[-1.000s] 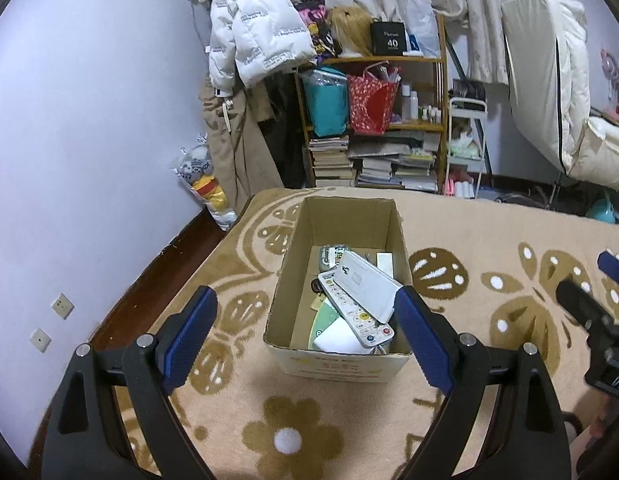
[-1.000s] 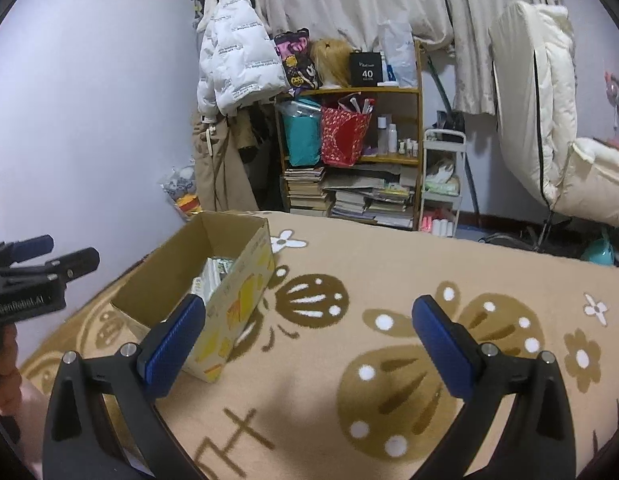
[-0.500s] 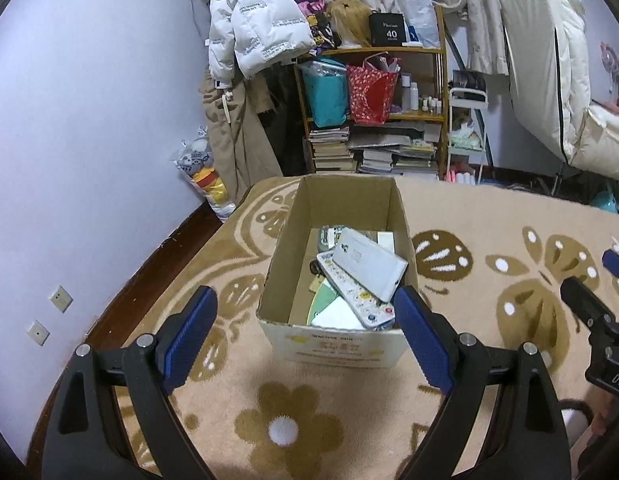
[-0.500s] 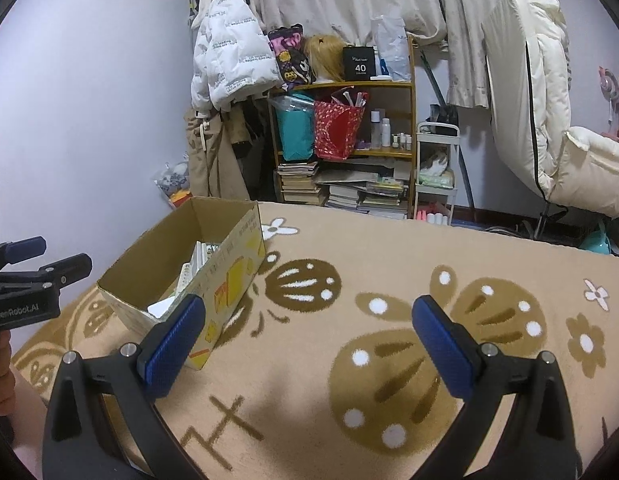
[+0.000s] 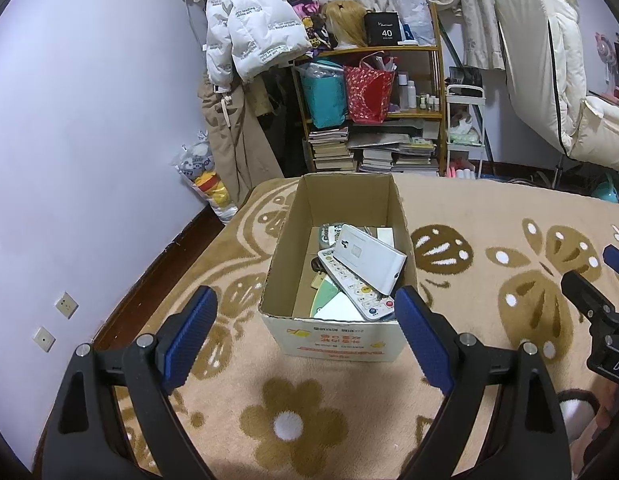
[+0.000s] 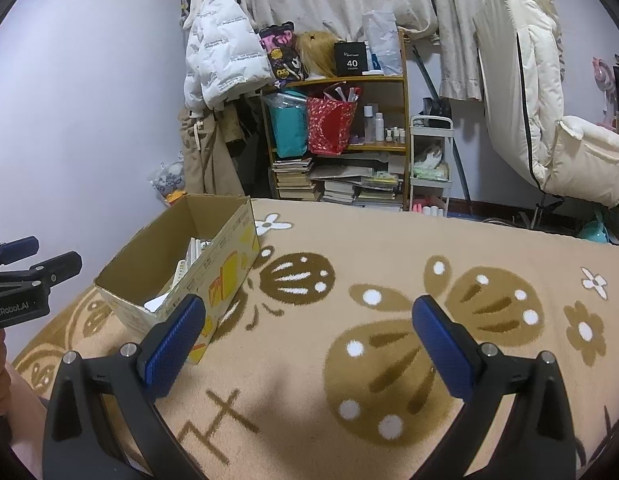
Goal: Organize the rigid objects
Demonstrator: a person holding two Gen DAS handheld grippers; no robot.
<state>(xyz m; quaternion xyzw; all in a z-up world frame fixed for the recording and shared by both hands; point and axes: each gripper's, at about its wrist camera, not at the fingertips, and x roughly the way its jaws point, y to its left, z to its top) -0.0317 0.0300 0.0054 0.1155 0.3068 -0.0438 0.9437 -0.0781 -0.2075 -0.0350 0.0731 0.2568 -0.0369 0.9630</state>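
Observation:
An open cardboard box stands on a beige patterned carpet; it also shows in the right wrist view at the left. Inside lie a white flat device, a white remote control, a green disc and other small items. My left gripper is open and empty, held just in front of the box's near wall. My right gripper is open and empty above the carpet, to the right of the box; its tip shows in the left wrist view.
A wooden shelf with books, bags and bottles stands against the far wall. A white jacket hangs at its left. A white padded chair is at the right. A bag of toys leans on the left wall.
Both grippers have drawn back from the box and risen a little, so the box sits farther away in both views. Both stay open and empty.

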